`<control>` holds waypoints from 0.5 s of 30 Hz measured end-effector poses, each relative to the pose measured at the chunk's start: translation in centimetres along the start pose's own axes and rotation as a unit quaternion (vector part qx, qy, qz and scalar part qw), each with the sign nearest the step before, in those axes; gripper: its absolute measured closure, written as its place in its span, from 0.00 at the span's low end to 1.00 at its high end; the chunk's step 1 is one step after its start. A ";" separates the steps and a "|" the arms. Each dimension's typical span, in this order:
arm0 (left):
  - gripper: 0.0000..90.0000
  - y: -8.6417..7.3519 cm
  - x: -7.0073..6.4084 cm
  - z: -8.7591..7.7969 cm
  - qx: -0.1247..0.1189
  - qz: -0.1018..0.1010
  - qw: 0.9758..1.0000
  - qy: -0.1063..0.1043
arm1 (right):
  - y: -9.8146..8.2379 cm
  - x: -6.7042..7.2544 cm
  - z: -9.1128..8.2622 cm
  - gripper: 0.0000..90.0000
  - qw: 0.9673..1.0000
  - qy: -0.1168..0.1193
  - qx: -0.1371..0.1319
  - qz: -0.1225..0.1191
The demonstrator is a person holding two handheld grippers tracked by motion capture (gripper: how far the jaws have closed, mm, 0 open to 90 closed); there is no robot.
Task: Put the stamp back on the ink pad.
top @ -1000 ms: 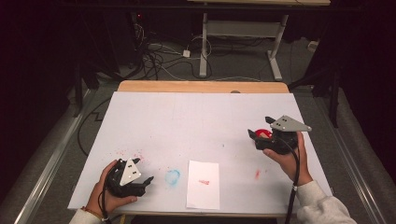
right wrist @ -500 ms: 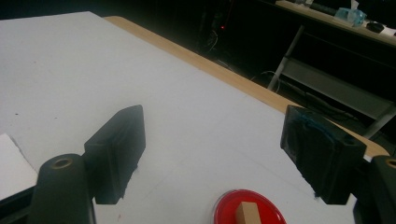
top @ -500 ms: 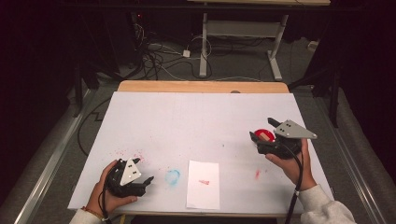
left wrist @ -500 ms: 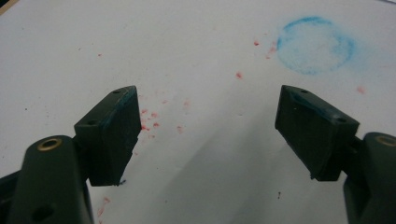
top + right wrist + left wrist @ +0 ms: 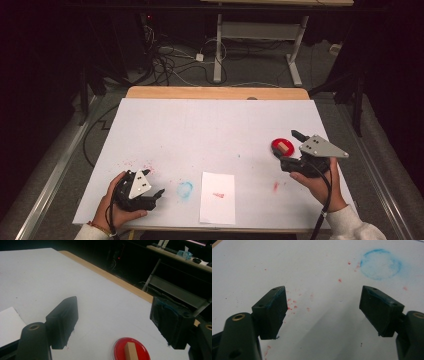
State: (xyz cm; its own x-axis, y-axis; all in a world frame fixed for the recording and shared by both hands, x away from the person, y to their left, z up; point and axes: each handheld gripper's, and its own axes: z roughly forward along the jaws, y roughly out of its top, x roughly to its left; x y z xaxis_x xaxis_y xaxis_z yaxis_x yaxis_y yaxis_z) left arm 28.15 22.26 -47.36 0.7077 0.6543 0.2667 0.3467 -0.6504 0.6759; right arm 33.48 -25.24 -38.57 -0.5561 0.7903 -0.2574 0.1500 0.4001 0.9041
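A round red disc [image 5: 279, 146] with a small wooden block [image 5: 285, 147] standing on it lies on the white table cover at the right. My right gripper [image 5: 290, 148] hovers at it, open, with one jaw on each side of the disc and neither touching it. In the right gripper view the red disc [image 5: 130, 351] and its wooden block [image 5: 131, 352] sit low between the jaws of the right gripper [image 5: 113, 320]. My left gripper [image 5: 159, 194] rests near the front left edge, open and holding nothing; in its own view the left gripper [image 5: 323, 307] is above bare white cover.
A white paper sheet [image 5: 218, 197] with a red mark lies at the front middle; its corner [image 5: 7, 325] also shows in the right gripper view. Beside it is a blue ring stain [image 5: 185, 189] [image 5: 380, 263], with red specks around. The wooden table edge [image 5: 215, 93] runs along the back.
My right gripper has drawn back a little to the right and toward the person, while the red disc stays in place. The left gripper has not moved.
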 end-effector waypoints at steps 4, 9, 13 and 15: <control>0.24 0.0 0.0 0.0 0.000 -0.001 1.000 0.000 | -0.3 0.3 -0.5 0.26 1.000 -0.003 -0.001 -0.010; 0.24 0.0 0.0 0.1 0.000 -0.001 1.000 -0.001 | -0.9 0.6 -0.9 0.26 1.000 -0.005 -0.003 -0.020; 0.24 0.0 0.0 0.1 0.000 -0.002 1.000 -0.001 | -1.6 0.7 -1.2 0.26 1.000 -0.007 -0.003 -0.027; 0.24 0.0 0.0 0.1 0.000 0.000 1.000 -0.001 | -2.0 0.7 -1.4 0.26 1.000 -0.006 -0.006 -0.024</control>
State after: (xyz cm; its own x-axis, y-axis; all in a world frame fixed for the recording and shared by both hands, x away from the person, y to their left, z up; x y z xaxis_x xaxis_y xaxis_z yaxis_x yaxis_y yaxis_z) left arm 28.25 22.22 -47.40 0.7089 0.6537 0.2647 0.3466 -0.6498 0.6764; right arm 31.65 -26.09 -40.05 -0.5527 0.7757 -0.3046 0.1142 0.4326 0.8943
